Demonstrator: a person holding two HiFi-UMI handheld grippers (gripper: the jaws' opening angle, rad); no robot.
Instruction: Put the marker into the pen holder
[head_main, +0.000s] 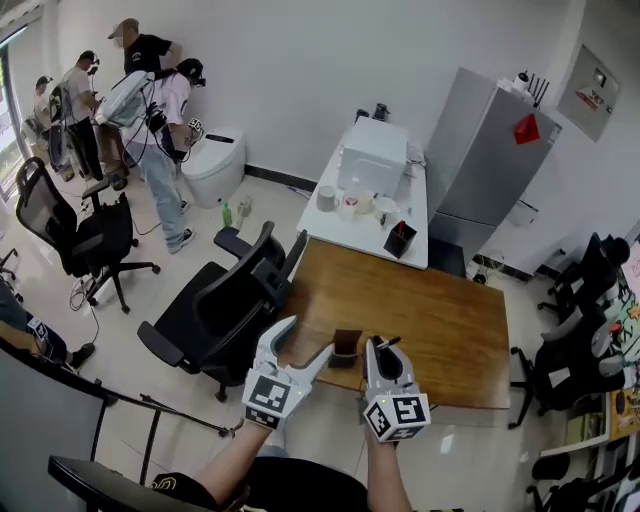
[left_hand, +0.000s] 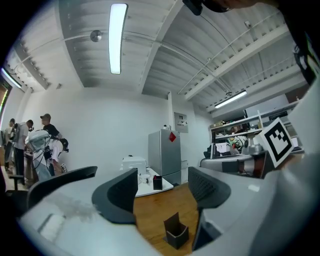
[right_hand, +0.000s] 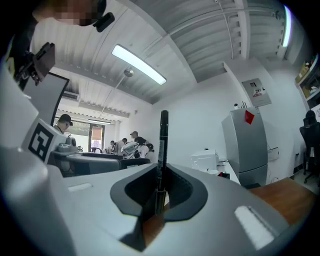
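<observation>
A dark brown pen holder (head_main: 346, 348) stands near the front edge of the wooden desk (head_main: 430, 320); it also shows low between the left jaws as the pen holder (left_hand: 176, 231). My left gripper (head_main: 306, 349) is open just left of the holder, nothing between its jaws. My right gripper (head_main: 382, 348) is shut on a black marker (right_hand: 162, 155), which stands upright between its pads. In the head view the marker (head_main: 388, 342) pokes out at the gripper's tip, just right of the holder.
A black office chair (head_main: 225, 300) stands left of the desk. A white table (head_main: 372, 205) behind carries a white appliance, cups and a second dark holder (head_main: 399, 239). A grey fridge (head_main: 490, 165) stands at the back right. Several people stand at the far left.
</observation>
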